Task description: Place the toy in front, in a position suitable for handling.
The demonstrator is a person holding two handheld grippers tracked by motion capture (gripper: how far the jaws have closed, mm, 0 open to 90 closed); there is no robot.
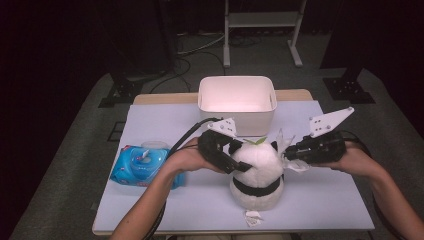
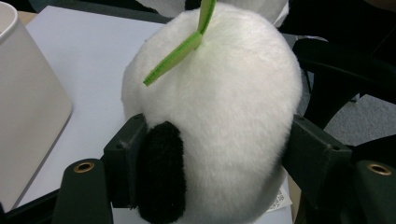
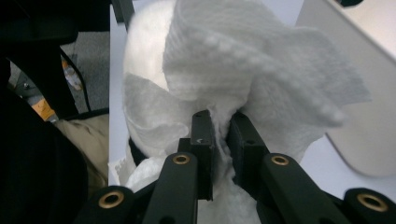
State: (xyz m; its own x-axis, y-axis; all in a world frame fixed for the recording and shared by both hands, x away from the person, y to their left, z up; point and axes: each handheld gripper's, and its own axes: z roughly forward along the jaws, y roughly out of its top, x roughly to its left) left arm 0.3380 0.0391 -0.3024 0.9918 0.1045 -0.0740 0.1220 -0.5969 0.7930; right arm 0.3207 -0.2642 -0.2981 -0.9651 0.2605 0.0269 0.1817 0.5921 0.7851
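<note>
The white-covered surface point(image 1: 150, 125) carries a white bin point(image 1: 236, 102), a blue wipes pack point(image 1: 137, 167) and a plush panda point(image 1: 257, 175).

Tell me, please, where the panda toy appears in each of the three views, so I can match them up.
High view: the panda toy sits at centre front of the table, between the left gripper and the right gripper.
Left gripper view: its white head sits between the two jaws.
Right gripper view: its white fur is upper left, behind the wipe.
Shared landmark: the white bin.
</note>
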